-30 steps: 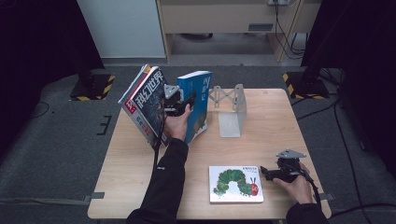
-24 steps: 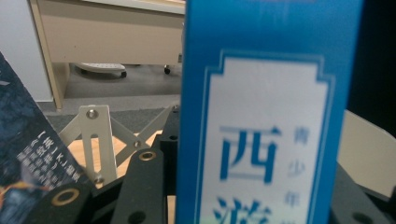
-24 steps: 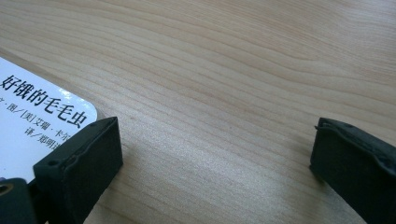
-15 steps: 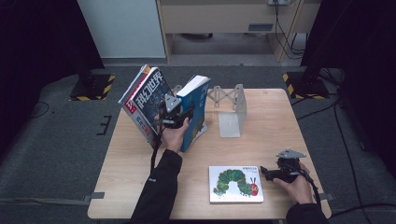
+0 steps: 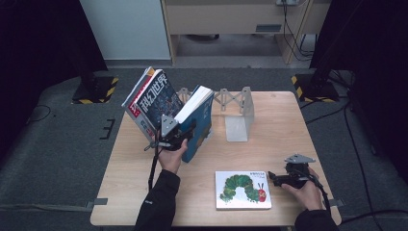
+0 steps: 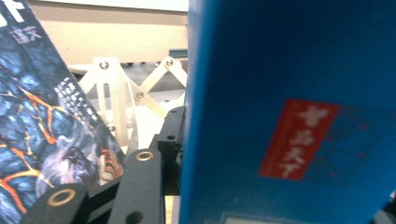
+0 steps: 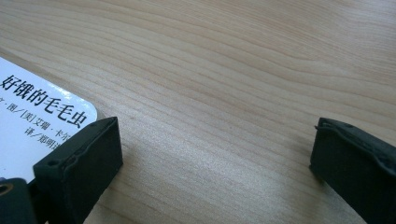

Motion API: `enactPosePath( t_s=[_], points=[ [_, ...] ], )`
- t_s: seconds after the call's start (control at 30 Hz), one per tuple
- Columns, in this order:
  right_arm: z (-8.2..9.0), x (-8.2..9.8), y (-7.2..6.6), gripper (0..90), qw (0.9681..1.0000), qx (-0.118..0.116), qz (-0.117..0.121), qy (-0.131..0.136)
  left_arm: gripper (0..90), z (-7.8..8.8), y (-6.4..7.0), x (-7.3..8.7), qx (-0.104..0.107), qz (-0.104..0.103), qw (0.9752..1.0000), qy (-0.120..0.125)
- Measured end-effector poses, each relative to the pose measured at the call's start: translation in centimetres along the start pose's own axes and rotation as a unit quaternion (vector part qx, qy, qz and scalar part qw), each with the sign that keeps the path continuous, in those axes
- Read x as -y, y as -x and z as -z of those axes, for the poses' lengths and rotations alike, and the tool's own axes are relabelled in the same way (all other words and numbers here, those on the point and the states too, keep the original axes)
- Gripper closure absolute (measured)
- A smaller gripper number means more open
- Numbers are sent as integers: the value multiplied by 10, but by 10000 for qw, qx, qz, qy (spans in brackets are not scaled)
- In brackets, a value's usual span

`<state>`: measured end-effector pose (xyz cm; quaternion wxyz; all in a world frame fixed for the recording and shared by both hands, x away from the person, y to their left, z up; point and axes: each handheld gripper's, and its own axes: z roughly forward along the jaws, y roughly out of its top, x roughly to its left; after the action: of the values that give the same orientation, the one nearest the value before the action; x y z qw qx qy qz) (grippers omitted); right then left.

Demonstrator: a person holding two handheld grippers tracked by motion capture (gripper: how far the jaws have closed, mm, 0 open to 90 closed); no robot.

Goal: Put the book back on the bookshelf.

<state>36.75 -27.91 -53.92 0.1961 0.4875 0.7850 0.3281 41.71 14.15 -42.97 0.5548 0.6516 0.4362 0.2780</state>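
Blue book (image 5: 199,126) clamped in left gripper (image 5: 179,136) fingers, right gripper (image 5: 278,179) fingers spread, empty

A: Left gripper view: the blue book (image 6: 289,112) runs off the top, right and bottom edges. Its red label (image 6: 299,140) is blurred; characters unreadable.

B: And the left gripper (image 5: 185,137) from the high view?

A: Its far jaw sits behind the blue book. Contact of the pads cannot be confirmed there.

B: The dark magazine (image 6: 42,121)?

A: Cut off at left and top; title partly out of frame. The white folding rack (image 6: 126,93) is partly screened by both books.

B: Right gripper view?

A: The caterpillar book (image 7: 37,121) shows one corner; the rest lies beyond the left edge, its small print partly covered by the jaw.
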Motion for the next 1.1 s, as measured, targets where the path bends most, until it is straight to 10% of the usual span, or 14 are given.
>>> enactPosePath(
  t_s=[0.77,1.1],
  points=[
    [0,0,0,25,10000,-5,7,-1,561,-27,14,5,-128,271,9991,316],
    [0,0,0,25,10000,-4,6,-2,534,-15,8,19,-25,197,9993,324]
  ],
)
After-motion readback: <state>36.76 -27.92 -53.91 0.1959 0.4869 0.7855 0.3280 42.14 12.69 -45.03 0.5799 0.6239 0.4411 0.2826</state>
